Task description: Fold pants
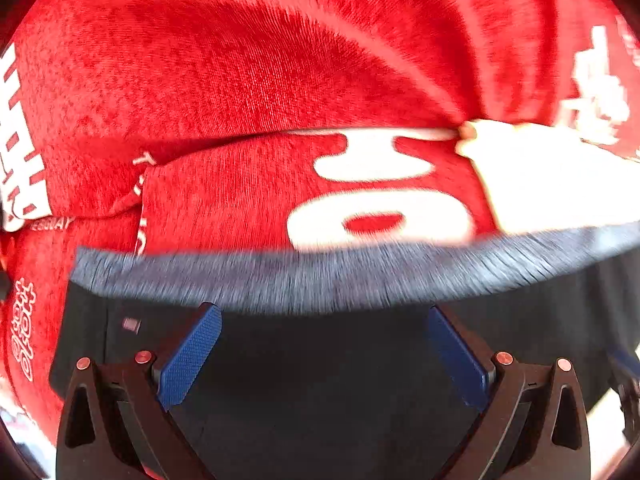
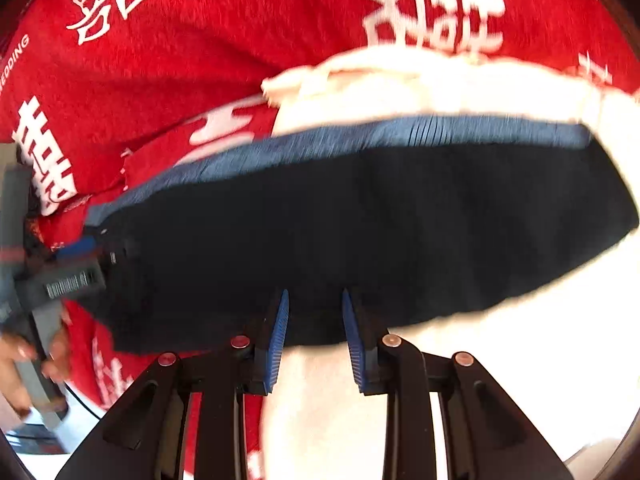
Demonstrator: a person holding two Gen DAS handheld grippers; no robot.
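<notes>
In the right wrist view, at far left, we see a hand carrying the left gripper, which sits at the left end of the dark pants; its jaws cannot be read there. The left wrist view shows them spread wide, blue pads over dark cloth with nothing pinched. The pants lie folded on the red printed blanket and partly over a white cloth, the blue-grey waistband along the far edge. Their long axis runs left to right across both views, rising slightly rightward. The right gripper hovers at the near edge around mid-length, jaws partly apart, holding nothing. We judge that the coming fold runs along this axis, with one hand close to each portion
</notes>
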